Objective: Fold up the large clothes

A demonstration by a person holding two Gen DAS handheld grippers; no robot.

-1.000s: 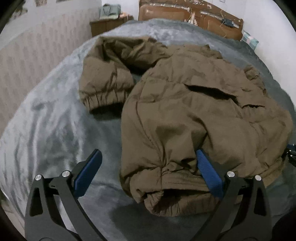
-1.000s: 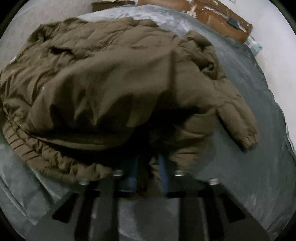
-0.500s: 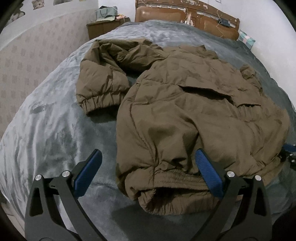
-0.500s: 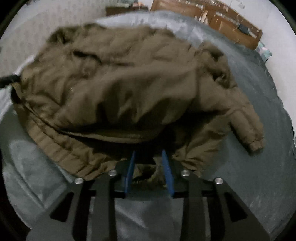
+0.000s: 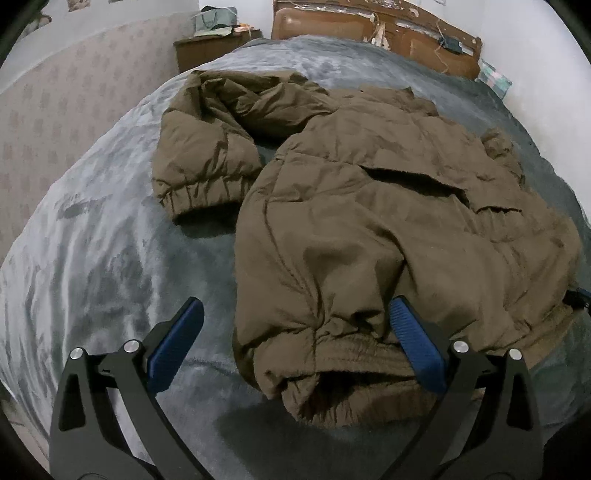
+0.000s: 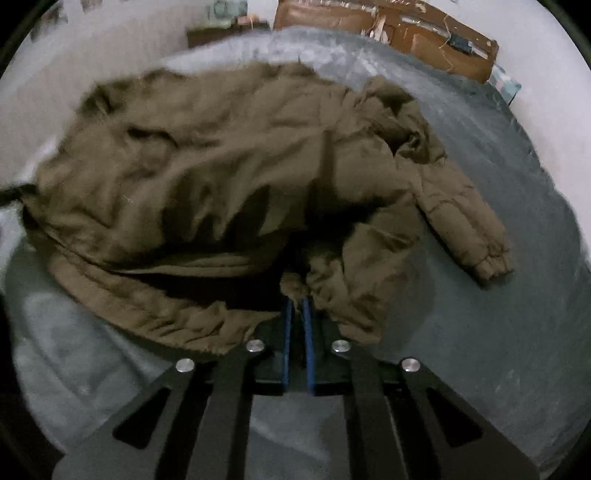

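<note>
Jacket (image 5: pixel 388 221) sprawled across grey blanket (image 5: pixel 92 258), long axis toward headboard (image 5: pixel 369 29), hem nearest both tools; right gripper (image 6: pixel 297 306) clamped on hem corner, left gripper (image 5: pixel 295 332) spread wide astride opposite hem corner, gripping nothing.

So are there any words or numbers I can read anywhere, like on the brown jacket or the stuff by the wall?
None can be read.
Jacket: no label or print showing.
Things on the nightstand: too small and blurred to read.
Pictures on the wall: cut off, unreadable.
</note>
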